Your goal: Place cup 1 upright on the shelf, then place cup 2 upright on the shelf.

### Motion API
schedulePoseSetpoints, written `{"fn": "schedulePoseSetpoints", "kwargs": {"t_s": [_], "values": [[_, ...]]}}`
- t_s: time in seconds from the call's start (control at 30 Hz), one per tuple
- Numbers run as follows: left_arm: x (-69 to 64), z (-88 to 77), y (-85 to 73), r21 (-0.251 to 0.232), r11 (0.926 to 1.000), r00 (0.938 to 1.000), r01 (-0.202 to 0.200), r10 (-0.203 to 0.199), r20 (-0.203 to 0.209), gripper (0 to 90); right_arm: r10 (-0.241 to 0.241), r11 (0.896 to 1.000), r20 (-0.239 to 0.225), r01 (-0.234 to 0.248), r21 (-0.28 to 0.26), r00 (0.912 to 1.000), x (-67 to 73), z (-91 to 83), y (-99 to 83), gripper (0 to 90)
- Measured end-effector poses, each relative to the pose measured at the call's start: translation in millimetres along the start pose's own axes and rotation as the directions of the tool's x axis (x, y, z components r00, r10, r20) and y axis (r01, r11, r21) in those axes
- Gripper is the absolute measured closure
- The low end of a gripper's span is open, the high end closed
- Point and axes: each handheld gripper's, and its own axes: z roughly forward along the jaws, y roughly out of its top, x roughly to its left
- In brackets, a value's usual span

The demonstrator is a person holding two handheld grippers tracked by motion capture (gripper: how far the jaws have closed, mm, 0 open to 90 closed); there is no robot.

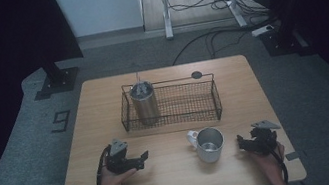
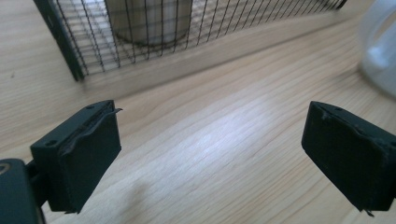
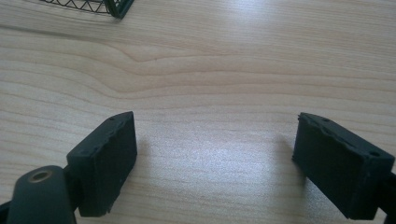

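Dim high view, brighter close-ups

The room's edges sink into darkness around the lit desk (image 1: pixel 176 171); both gripper views show a soft overhead sheen on the wood, with the basket (image 2: pixel 140 37) slightly blurred.

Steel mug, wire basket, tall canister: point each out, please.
steel mug (image 1: pixel 210 144), high view, on its side wall.
wire basket (image 1: pixel 192 117), high view, on its front wall.
tall canister (image 1: pixel 146 106), high view, on its side.
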Motion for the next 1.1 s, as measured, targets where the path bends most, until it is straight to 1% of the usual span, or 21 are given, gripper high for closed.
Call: {"fn": "schedulePoseSetpoints", "kwargs": {"t_s": [0.07,0.2,0.4,0.53,0.63,0.67,0.73,0.77,0.8,0.83,0.93,1.1], "values": [[-0.1,1.5,-1.4,-0.001,0.9999,0.9999,0.014,-0.014,0.007,5.2,-0.001,1.000,-0.001,0.001,0.000,1.0000,0.0,0.0,0.0,13.2],[-1.9,1.8,-2.9,-0.003,0.9998,0.9998,0.020,-0.020,0.007,5.5,-0.005,1.000,-0.006,0.005,0.003,1.0000,-0.1,0.0,0.2,12.8],[-1.8,-2.4,-2.2,-0.024,0.9993,0.9995,0.030,-0.029,0.012,5.5,-0.010,1.000,-0.012,0.010,0.006,0.9999,0.1,-0.1,0.4,12.4],[-0.7,-2.9,-2.4,-0.027,0.9989,0.9992,0.038,-0.037,0.013,5.7,-0.025,1.000,-0.004,0.025,-0.007,0.9997,0.0,-2.5,-1.2,13.1],[-0.2,-2.6,-2.5,-0.024,0.9990,0.9992,0.037,-0.037,0.013,5.7,-0.026,0.999,-0.005,0.026,-0.020,0.9997,-0.3,-4.8,-1.9,13.1],[-0.4,-2.4,-2.6,-0.025,0.9989,0.9991,0.039,-0.039,0.014,5.7,-0.018,0.999,-0.018,0.017,-0.035,0.9997,-0.7,-10.0,-1.5,13.2],[-0.7,-2.7,-2.6,-0.027,0.9989,0.9991,0.038,-0.038,0.017,5.8,-0.013,0.999,-0.031,0.012,-0.052,0.9994,-0.5,-14.1,-1.1,13.3],[-0.7,-2.8,-2.6,-0.027,0.9989,0.9991,0.038,-0.038,0.017,5.8,-0.014,0.998,-0.041,0.012,-0.062,0.9990,-0.1,-17.1,-0.8,13.3],[-0.7,-2.8,-2.6,-0.027,0.9989,0.9991,0.038,-0.038,0.017,5.8,-0.014,0.998,-0.041,0.012,-0.062,0.9990,-0.1,-17.1,-0.8,13.3],[-1.0,-3.0,-2.9,-0.026,0.9989,0.9991,0.038,-0.038,0.019,5.8,-0.018,0.997,-0.056,0.014,-0.077,0.9982,1.1,-21.8,-0.3,13.4],[-1.0,-2.9,-3.5,-0.025,0.9990,0.9991,0.037,-0.037,0.019,5.8,-0.020,0.995,-0.072,0.013,-0.097,0.9972,3.2,-27.6,0.2,13.5],[-1.7,-1.8,-4.6,-0.019,0.9990,0.9990,0.042,-0.041,0.019,5.9,-0.029,0.993,-0.095,0.018,-0.114,0.9951,6.0,-34.0,1.3,13.6]]}}
